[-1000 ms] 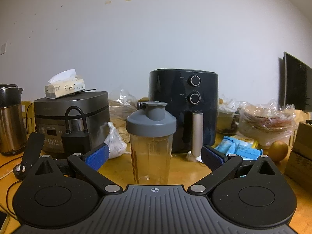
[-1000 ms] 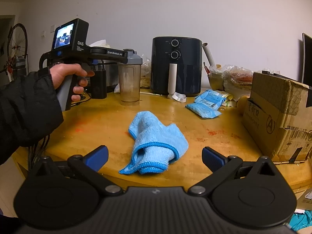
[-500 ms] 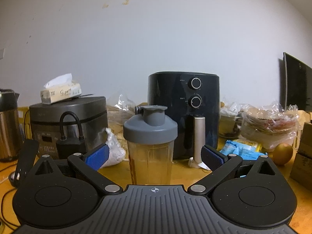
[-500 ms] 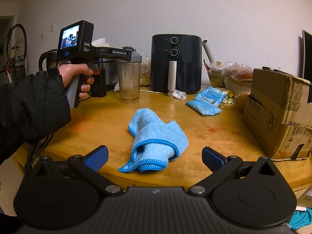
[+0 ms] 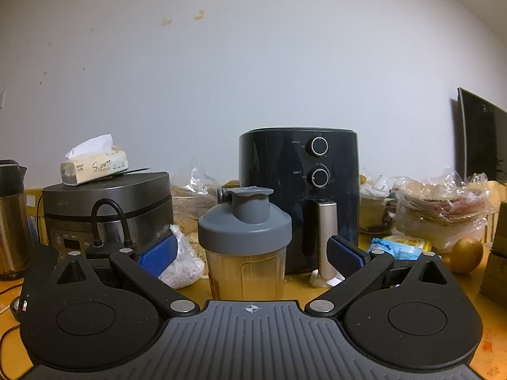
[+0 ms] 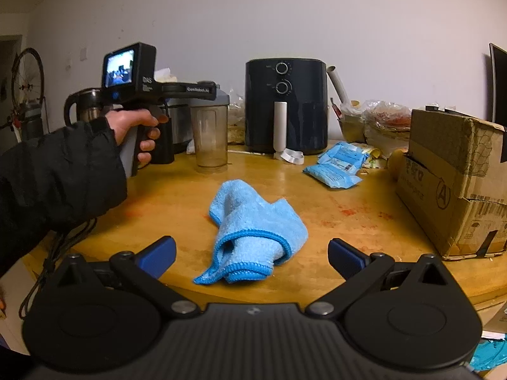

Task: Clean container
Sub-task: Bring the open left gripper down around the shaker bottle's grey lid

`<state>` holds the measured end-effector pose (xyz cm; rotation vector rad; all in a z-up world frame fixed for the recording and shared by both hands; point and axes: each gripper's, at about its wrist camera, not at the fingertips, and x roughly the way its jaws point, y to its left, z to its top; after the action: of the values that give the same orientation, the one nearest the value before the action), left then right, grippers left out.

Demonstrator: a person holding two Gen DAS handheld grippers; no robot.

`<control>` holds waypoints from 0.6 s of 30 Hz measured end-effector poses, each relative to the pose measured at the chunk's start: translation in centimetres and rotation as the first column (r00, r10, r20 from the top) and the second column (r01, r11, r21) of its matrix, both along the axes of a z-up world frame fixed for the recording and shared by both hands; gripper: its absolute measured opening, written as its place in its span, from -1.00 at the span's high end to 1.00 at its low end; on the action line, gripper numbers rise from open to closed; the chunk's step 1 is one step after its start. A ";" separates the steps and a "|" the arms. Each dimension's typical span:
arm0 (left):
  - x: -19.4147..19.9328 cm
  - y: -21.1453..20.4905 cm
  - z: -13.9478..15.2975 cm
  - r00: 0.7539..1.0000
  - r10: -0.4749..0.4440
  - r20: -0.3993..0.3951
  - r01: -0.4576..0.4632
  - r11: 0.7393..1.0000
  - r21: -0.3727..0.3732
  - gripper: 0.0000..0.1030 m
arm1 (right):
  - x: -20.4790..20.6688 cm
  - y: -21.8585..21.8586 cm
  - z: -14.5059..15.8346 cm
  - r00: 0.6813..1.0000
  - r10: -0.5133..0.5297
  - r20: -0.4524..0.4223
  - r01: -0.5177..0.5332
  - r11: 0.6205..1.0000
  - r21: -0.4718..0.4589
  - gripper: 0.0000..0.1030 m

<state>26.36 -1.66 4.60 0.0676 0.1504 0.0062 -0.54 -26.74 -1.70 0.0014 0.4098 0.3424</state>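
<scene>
Both of my grippers stand wide open with nothing between their blue pads. Ahead of my left gripper (image 5: 252, 253) the shaker bottle (image 5: 244, 243) stands upright on the wooden table (image 6: 348, 221), centred in the gap between the fingers but apart from them, its grey lid closed. Behind it, to the right, sits the dark air fryer (image 5: 299, 196); to the left, a rice cooker (image 5: 107, 205). My right gripper (image 6: 252, 255) hovers at the table's near edge over a crumpled blue cloth (image 6: 253, 234), seemingly not touching it, though the fisheye makes that hard to judge. The bottle is far left from there.
</scene>
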 end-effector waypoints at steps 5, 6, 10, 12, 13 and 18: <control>0.7 0.3 -0.1 1.000 -0.001 0.003 0.001 1.000 -0.008 -1.00 | 0.2 -0.3 0.1 1.000 0.001 0.006 -0.001 1.000 0.020 -1.00; 0.8 0.3 -0.1 1.000 0.000 0.001 0.000 1.000 -0.008 -1.00 | 0.2 -0.4 0.1 1.000 0.001 0.007 -0.001 1.000 0.024 -1.00; 1.4 0.4 -0.4 1.000 0.004 -0.003 -0.004 1.000 -0.009 -1.00 | 0.3 -0.5 0.2 1.000 -0.004 0.011 0.004 1.000 0.025 -1.00; 1.6 0.5 -0.6 1.000 0.008 -0.005 -0.008 1.000 -0.008 -1.00 | 0.3 -0.4 0.2 1.000 -0.003 0.009 0.003 1.000 0.024 -1.00; 1.6 0.5 -0.6 1.000 0.009 -0.006 -0.009 1.000 -0.007 -1.00 | 0.3 -0.5 0.2 1.000 -0.001 0.007 0.000 1.000 0.025 -1.00; 2.0 0.5 -0.7 1.000 0.006 -0.006 -0.006 1.000 -0.003 -1.00 | 0.5 -0.4 0.1 1.000 0.009 0.002 -0.009 1.000 0.026 -1.00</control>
<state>28.33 -1.15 3.92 0.0637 0.1567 0.0119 -0.04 -27.10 -1.58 0.0250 0.4034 0.3569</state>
